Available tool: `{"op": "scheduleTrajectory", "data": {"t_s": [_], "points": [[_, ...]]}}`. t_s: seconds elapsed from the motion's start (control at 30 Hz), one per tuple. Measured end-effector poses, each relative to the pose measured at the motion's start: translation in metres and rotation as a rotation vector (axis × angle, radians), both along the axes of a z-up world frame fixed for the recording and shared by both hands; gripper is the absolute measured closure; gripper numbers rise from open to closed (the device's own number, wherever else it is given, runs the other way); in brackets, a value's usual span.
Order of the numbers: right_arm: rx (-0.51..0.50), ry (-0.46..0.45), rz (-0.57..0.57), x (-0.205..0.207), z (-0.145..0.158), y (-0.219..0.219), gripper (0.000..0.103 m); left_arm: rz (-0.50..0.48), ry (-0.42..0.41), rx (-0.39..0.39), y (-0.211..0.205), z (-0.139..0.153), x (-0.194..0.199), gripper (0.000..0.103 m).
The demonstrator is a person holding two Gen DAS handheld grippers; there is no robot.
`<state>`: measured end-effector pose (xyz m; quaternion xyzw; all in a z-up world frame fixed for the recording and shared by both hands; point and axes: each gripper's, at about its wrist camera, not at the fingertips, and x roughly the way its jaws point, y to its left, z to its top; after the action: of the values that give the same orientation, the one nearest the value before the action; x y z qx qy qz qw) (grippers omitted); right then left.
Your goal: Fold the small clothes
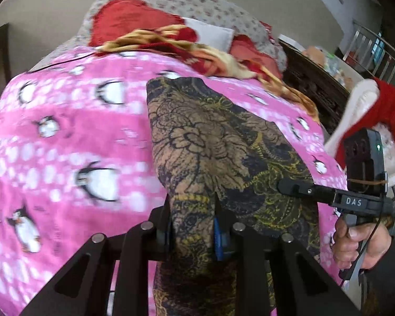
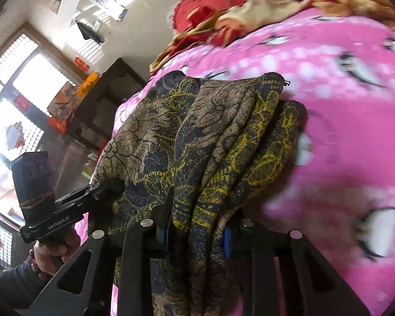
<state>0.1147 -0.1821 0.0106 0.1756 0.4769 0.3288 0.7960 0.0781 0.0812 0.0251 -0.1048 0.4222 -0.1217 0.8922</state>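
A small garment (image 1: 210, 137) in dark blue, tan and yellow flower print lies stretched over the pink penguin blanket (image 1: 65, 137). At the bottom of the left wrist view my left gripper (image 1: 192, 208) is shut on its near edge. My right gripper (image 1: 283, 186) comes in from the right, held by a hand (image 1: 355, 242), its tip on the cloth. In the right wrist view the garment (image 2: 223, 121) hangs in bunched folds, with my right gripper (image 2: 197, 221) shut on it. My left gripper (image 2: 114, 185) pinches the cloth's left edge. The cloth hides most of the pads.
The bed's pink blanket (image 2: 342, 131) spreads around the garment. A red and gold blanket (image 1: 197, 50) and pillows (image 1: 210, 8) lie at the head. Dark wooden furniture (image 1: 313, 84) stands beside the bed. A red and white garment (image 1: 376, 110) sits at the right. A bright window (image 2: 18, 105) lies beyond.
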Motion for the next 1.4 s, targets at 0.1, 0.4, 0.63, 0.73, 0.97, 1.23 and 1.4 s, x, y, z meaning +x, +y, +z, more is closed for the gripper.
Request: {"op": "scheduleTrajectory", "data": {"t_s": [0.1, 0.4, 0.63, 0.73, 0.97, 1.23, 1.4], "points": [[-0.006, -0.004, 0.023, 0.005, -0.006, 0.02, 0.089, 0.003, 0.023, -0.01, 0.012, -0.009, 0.002, 0.078], [-0.007, 0.093, -0.073, -0.002, -0.016, -0.01, 0.078, -0.005, 0.0, 0.027, 0.02, -0.011, -0.001, 0.068], [-0.297, -0.232, -0.064, -0.021, 0.067, 0.04, 0.078, 0.081, -0.113, 0.024, 0.016, 0.021, 0.02, 0.069], [-0.428, -0.262, -0.076, -0.016, 0.062, 0.079, 0.093, 0.114, -0.02, 0.057, 0.005, -0.003, 0.047, 0.088], [-0.508, -0.213, -0.177, -0.019, -0.006, 0.066, 0.103, 0.11, -0.092, 0.174, -0.02, -0.047, 0.041, 0.077], [-0.527, -0.318, -0.179, -0.028, -0.014, 0.071, 0.103, 0.123, -0.085, 0.133, -0.015, -0.05, 0.045, 0.076], [-0.559, -0.255, -0.151, -0.029, 0.001, 0.076, 0.102, 0.106, -0.09, 0.165, -0.023, -0.048, 0.045, 0.068]]}}
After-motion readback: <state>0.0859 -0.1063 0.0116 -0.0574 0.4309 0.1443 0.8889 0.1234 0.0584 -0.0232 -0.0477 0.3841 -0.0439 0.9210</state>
